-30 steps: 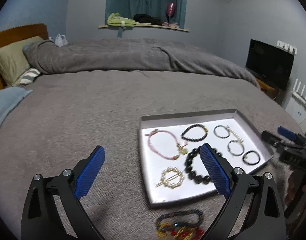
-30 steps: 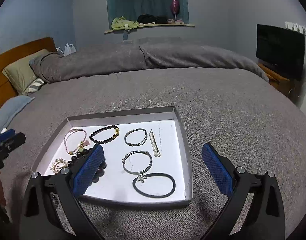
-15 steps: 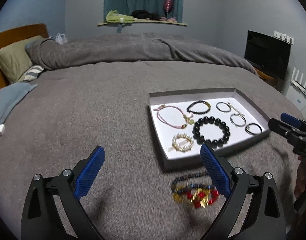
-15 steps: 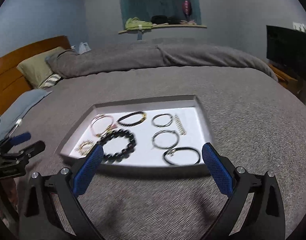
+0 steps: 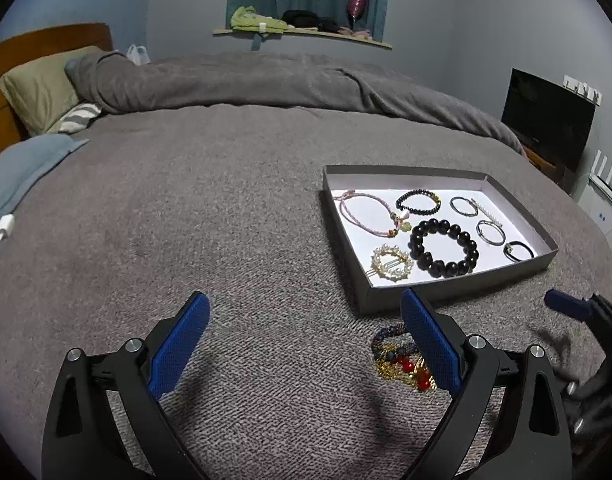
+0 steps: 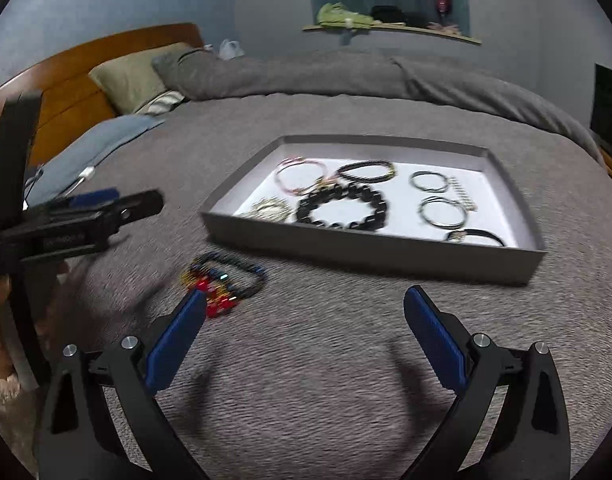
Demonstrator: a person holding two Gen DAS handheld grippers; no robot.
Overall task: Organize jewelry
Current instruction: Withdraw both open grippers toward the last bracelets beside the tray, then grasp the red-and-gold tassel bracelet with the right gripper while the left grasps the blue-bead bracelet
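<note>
With both tongs, left (image 5: 304, 340) and right (image 6: 304, 334), spread empty, the beaded bracelet (image 6: 222, 278) outside the tray (image 6: 369, 246) at lower left seems next to be pinched.

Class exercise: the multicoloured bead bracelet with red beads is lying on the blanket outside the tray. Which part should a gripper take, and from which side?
Probably from straight above. The multicoloured bracelet lies flat in a loose heap on the grey blanket, just short of the tray. Pinch the dark strand at its tray-side edge, where it stands clear of the tangled red and gold beads.
</note>
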